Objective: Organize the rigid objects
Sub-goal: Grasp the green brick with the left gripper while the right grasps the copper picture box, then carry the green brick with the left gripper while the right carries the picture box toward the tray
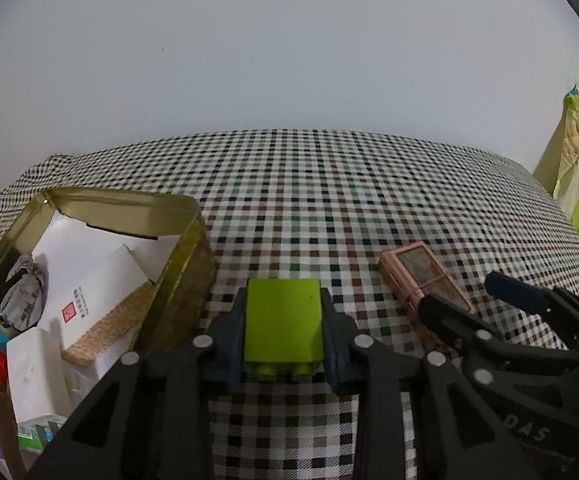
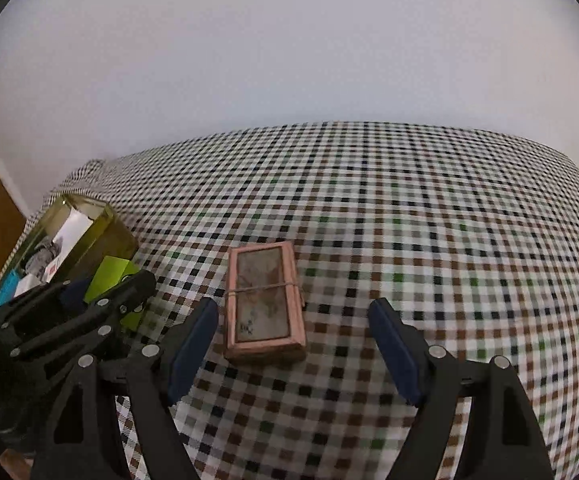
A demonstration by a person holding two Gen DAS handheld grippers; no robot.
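Checked cloth in black, brown, green and white covers the counter (image 1: 329, 184), with a plain pale wall behind it. At the far left stands an open gold-coloured metal tin (image 1: 187, 256), already crowded with white cardboard boxes, a cork-patterned slab and a crumpled grey wrapper. Just right of the tin, the left gripper (image 1: 283, 320) has its fingers drawn in narrow against both sides of a lime-green plastic building brick (image 1: 283, 316), its studs facing the camera; the brick is clamped, though I cannot tell whether it is clear of the cloth or resting on it. Further right lies a flat pink rectangular case with a worn grey panel and a thin string tied across its middle (image 2: 263, 304), flat on the cloth. The right gripper (image 2: 293, 344) hangs over its near end with fingers spread wide, touching nothing. The case's long axis runs from near to far, roughly along the line the right gripper points, and it sits off-centre in the gap, close to the left finger. The right hand is plainly the nearer one to it, so a small shift left to centre it, then a close across the short width, looks like the sensible grasp.
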